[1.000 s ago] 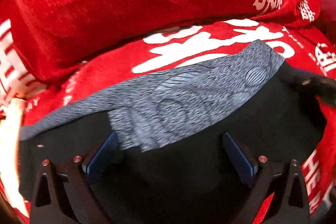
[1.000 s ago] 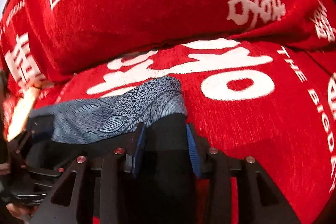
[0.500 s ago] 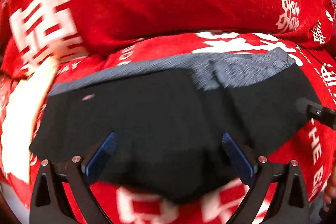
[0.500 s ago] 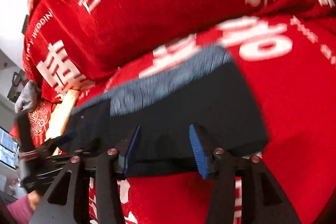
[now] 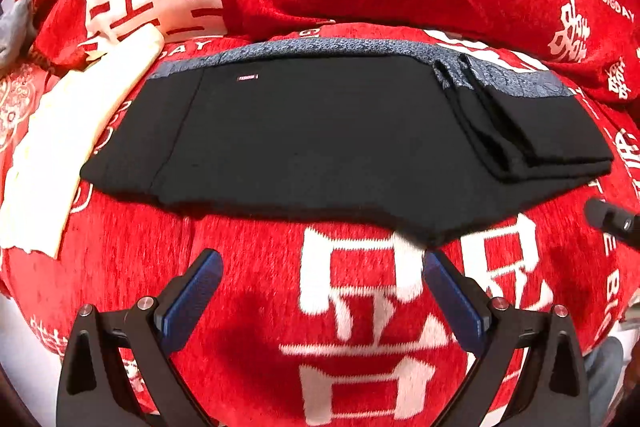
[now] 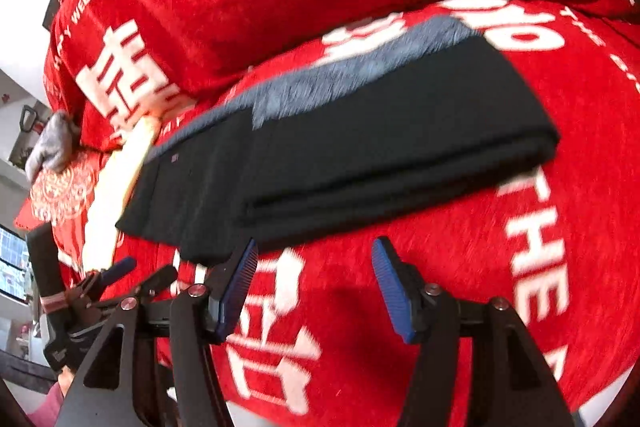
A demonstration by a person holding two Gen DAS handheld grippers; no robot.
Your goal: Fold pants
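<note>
Black pants with a grey patterned waistband lie folded on the red printed cover, beyond the tips of both sets of jaws and touching neither. Left gripper: jaws wide apart, only cover between them. Right gripper: jaws opening, nothing between them. Left wrist view alone shows the stacked fold layers ahead and right of its jaws, sharply. Right wrist view alone shows the left gripper's body to the left of its jaws, beside a cream cloth; pants blurred there.
</note>
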